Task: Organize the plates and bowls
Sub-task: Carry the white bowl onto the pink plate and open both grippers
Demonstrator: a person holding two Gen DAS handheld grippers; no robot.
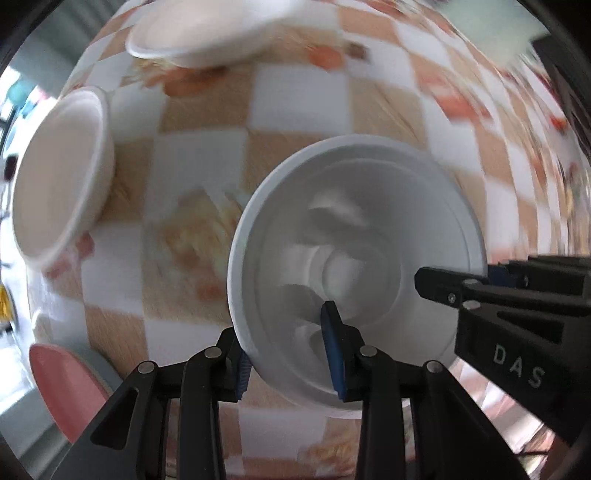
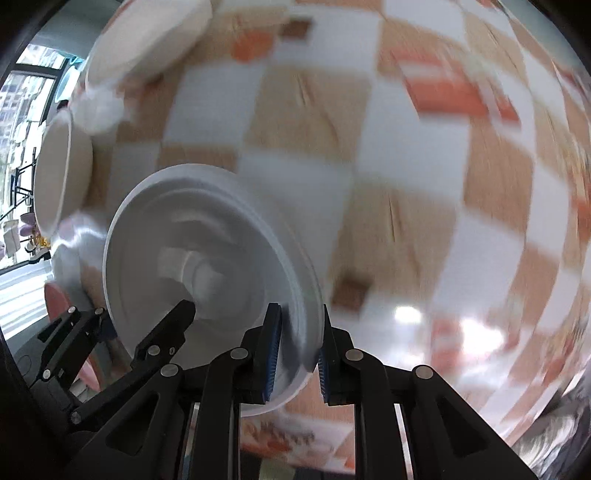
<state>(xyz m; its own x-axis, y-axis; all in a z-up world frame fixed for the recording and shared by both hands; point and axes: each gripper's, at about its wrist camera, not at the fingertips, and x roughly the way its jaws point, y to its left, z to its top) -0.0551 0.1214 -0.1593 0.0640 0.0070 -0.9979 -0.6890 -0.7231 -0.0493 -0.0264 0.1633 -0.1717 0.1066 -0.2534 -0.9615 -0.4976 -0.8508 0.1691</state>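
Observation:
A white bowl [image 1: 354, 266] with ringed inner walls is over the checkered tablecloth [image 1: 295, 122], and both grippers grip its rim. My left gripper [image 1: 290, 365] is shut on the near rim, one blue pad inside and one outside. The right gripper [image 1: 443, 288] bites the rim from the right side. In the right wrist view the same bowl [image 2: 207, 266] sits low and left, with my right gripper [image 2: 297, 362] shut on its right rim. The left gripper [image 2: 129, 317] clamps the opposite rim there.
Two cream bowls lie on the cloth, one at the left [image 1: 62, 173] and one at the top [image 1: 207, 33]; the right wrist view shows them too [image 2: 62, 173] [image 2: 147, 40]. A pink plate [image 1: 70, 384] sits at the lower left. Both pictures are blurred.

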